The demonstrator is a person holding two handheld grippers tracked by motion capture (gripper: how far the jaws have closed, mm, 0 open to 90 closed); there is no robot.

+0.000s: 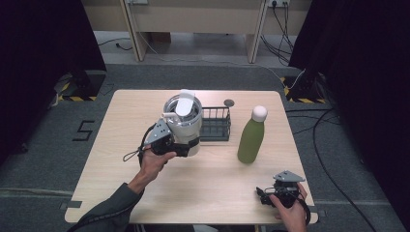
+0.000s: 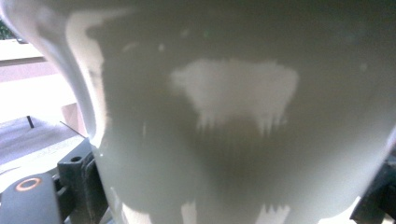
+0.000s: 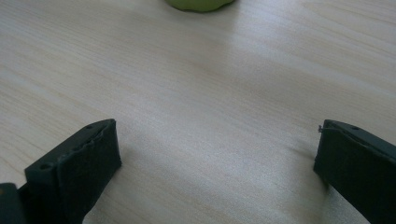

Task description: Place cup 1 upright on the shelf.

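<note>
A white insulated tumbler point(image 1: 183, 123) with a steel rim and a white lid stands upright at the table's middle, just left of a black wire basket point(image 1: 215, 123). My left gripper point(image 1: 186, 147) is shut on the tumbler's lower body. In the left gripper view the tumbler's white wall point(image 2: 243, 116) sits right against the camera, with a black finger point(image 2: 79, 182) on its left side. My right gripper point(image 1: 263, 195) rests low near the front right edge, open. Its jaws point(image 3: 217, 154) stand wide apart over bare wood. I cannot tell whether the tumbler touches the table.
A green bottle point(image 1: 252, 137) with a white cap stands right of the basket; its base point(image 3: 198, 3) shows ahead of the right gripper. A small dark disc point(image 1: 229, 102) lies behind the basket. The wooden table point(image 1: 121, 169) has bare room at the left and front.
</note>
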